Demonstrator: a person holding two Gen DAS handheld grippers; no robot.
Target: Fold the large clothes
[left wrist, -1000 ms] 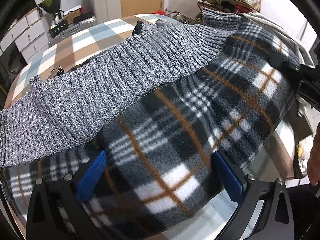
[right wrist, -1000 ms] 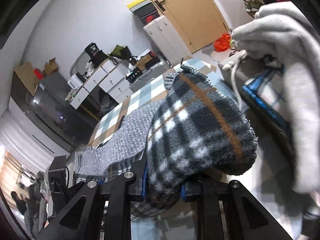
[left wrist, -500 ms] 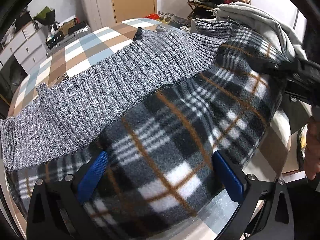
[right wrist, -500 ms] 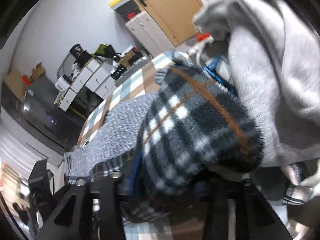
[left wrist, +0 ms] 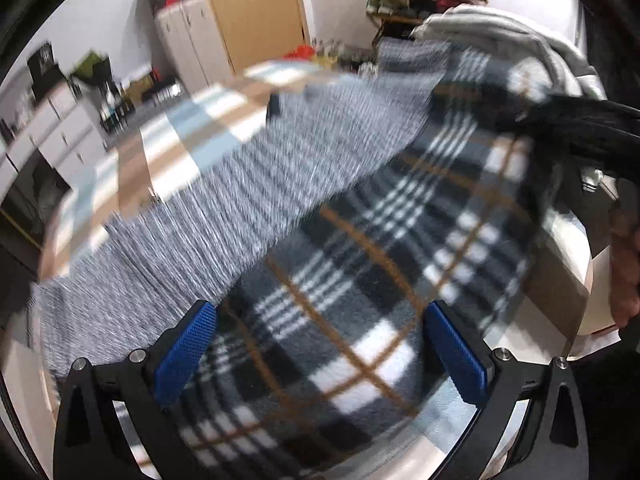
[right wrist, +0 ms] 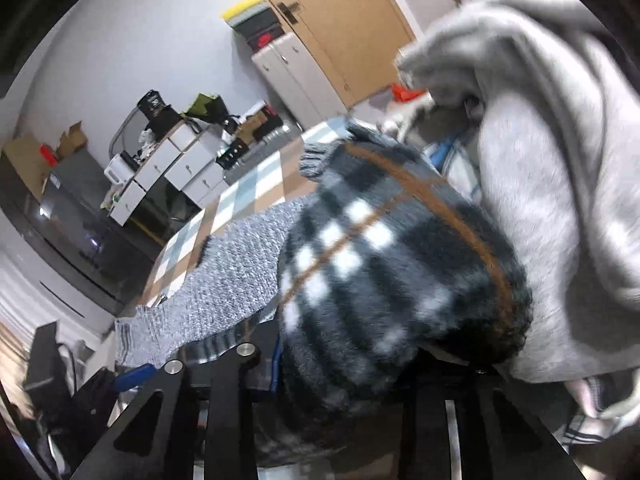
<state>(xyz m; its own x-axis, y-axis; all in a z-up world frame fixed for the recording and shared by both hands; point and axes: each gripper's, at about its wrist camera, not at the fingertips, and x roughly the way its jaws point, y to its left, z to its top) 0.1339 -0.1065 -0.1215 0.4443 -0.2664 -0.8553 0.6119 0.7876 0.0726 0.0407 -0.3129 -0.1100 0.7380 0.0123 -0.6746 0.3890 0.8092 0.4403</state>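
While no writing is legible, I see the left gripper [left wrist: 320, 354] spread wide over the plaid fleece [left wrist: 360, 280]; at 3 o'clock, the right gripper [right wrist: 344, 364], jaws just closing, pinches it.

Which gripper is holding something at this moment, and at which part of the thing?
The right gripper, whose jaws have just been closing, pinches a bunched edge of the plaid fleece garment. The left gripper is open over the same fleece, gripping nothing.

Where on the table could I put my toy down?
The checked tablecloth lies bare beyond the grey knit sweater, toward the white drawers. The near side is crowded: the plaid fleece covers it, with a light grey sweatshirt piled at its right.
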